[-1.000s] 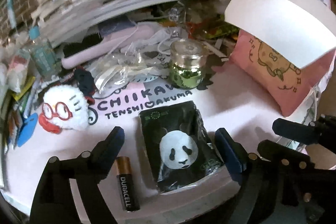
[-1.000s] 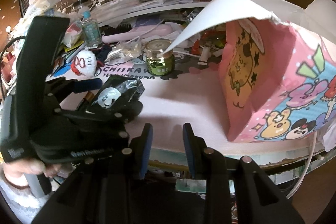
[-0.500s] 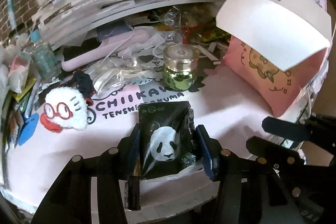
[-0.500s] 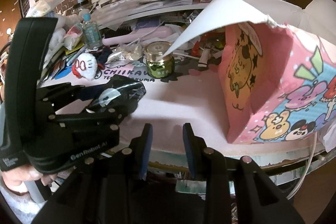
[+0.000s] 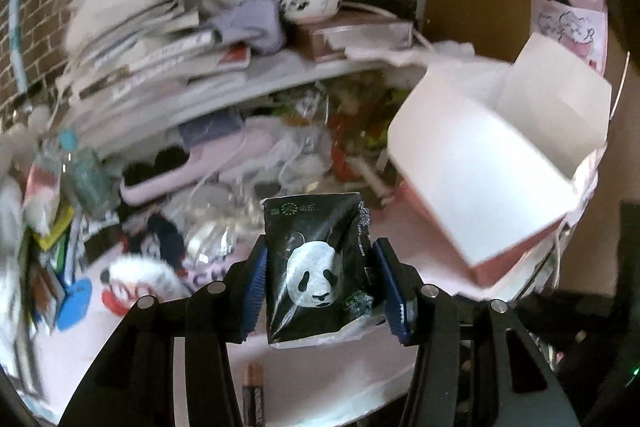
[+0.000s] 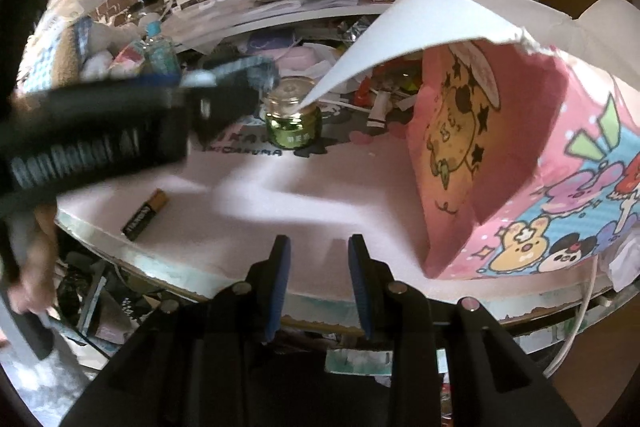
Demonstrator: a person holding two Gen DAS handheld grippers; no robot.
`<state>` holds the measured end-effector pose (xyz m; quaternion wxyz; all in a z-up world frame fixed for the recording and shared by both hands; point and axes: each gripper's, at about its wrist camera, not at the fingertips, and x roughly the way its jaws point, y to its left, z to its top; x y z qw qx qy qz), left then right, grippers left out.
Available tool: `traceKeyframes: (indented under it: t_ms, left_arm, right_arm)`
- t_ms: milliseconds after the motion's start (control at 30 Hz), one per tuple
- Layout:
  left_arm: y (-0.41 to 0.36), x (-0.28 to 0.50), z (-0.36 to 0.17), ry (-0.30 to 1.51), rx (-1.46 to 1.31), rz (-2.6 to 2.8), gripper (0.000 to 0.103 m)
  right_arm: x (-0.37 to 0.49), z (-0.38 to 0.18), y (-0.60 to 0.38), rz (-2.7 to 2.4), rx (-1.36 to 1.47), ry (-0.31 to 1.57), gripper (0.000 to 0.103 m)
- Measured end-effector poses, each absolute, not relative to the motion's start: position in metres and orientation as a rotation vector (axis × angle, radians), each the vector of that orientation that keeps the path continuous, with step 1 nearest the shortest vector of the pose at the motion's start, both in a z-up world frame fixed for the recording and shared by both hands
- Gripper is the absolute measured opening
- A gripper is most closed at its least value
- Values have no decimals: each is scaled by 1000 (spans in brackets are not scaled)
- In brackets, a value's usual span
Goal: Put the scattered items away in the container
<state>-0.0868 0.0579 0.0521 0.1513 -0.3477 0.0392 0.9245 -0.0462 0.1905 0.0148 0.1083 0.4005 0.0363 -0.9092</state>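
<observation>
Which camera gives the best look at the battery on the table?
The right wrist view: the battery lies whole and unobstructed near the table edge. The left wrist view shows only its copper end, below the left gripper holding the panda packet.

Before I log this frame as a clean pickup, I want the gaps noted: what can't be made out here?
- Inside of the pink box: left wrist view, its white flaps cover it; right wrist view shows only its outer wall.
- Panda packet: right wrist view, lost in motion blur around the left tool.
- Battery: left wrist view, cut off by the bottom edge and tool body.
- Green jar label: too small to read.
</observation>
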Motion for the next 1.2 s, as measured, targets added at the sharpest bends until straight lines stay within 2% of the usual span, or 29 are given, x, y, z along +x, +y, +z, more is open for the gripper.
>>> traceKeyframes:
  t_ms: [367, 633, 933, 1200]
  left_arm:
    - [90, -104, 124, 72, -805, 2465, 46]
    - [148, -120, 148, 212, -816, 2299, 46]
    - [206, -137, 129, 390, -1018, 2076, 46]
    - [230, -156, 108, 469, -1152, 2027, 48]
  right_arm:
    - [-51, 13, 190, -2686, 1193, 96, 27]
    - [-51, 13, 191, -2687, 1195, 93, 27]
    - [-50, 13, 190, -2684, 1192, 86, 27]
    - [-49, 13, 189, -2674, 1193, 87, 27]
